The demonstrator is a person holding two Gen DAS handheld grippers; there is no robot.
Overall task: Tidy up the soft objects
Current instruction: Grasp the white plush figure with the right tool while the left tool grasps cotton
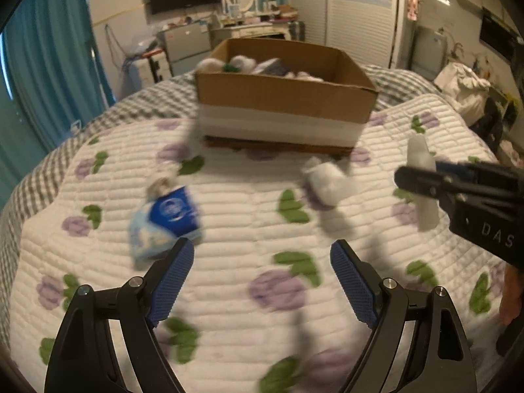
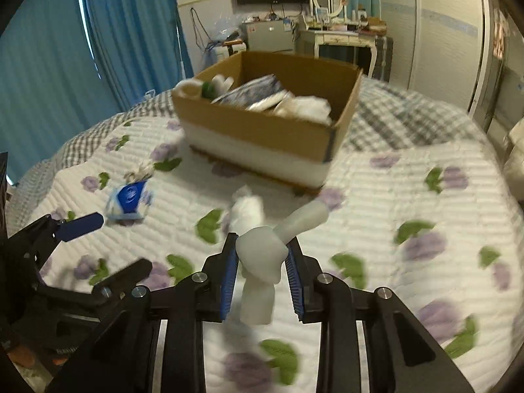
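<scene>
Two grippers work near the cardboard box (image 2: 262, 124): right gripper (image 2: 262, 258) clamps a white tubular plastic piece (image 2: 258, 255); left gripper (image 1: 262, 278) fingers gape over the quilted bed (image 1: 229, 229).

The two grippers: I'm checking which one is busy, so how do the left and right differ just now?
The right gripper is shut on a pale white object; the left gripper stands open with nothing between its fingers. The right carries its load above the quilt; the left points at the bed near a blue-and-white packet. Both have blue pads and face the cardboard box.
</scene>
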